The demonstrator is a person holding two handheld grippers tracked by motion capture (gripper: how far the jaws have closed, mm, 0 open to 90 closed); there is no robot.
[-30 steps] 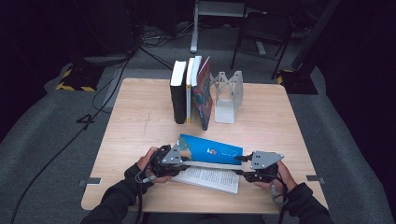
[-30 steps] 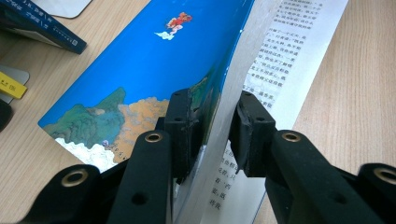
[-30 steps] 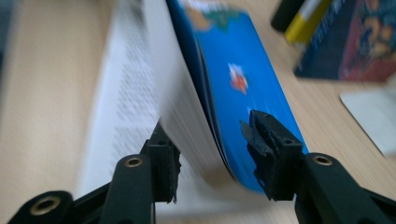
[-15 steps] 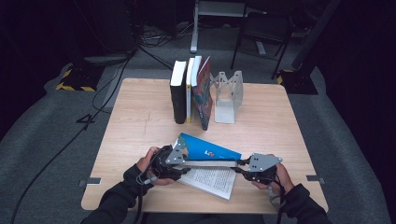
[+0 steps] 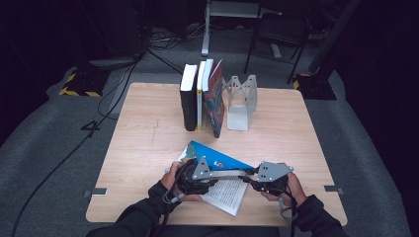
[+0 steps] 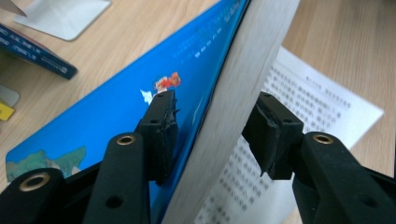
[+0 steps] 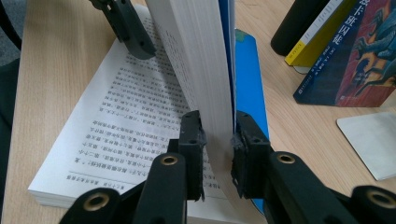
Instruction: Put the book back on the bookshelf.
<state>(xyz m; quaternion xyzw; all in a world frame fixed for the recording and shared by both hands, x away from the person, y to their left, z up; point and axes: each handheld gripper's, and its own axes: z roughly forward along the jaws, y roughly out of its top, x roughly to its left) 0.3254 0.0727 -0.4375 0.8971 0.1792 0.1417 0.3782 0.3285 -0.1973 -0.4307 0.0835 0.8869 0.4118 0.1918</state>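
Both tools work the blue-covered book [image 5: 217,165] on the tabletop [image 5: 143,143]: right tool [image 7: 218,140] clamps the raised half; left tool [image 6: 212,133] straddles it, jaws apart. Next, closing it.

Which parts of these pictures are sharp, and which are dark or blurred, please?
High view: the table is evenly lit, its surroundings nearly black. Left gripper view: the jaws are sharp, while the blue book's page edge blurs. Right gripper view: the printed text is legible, and the standing books look soft.
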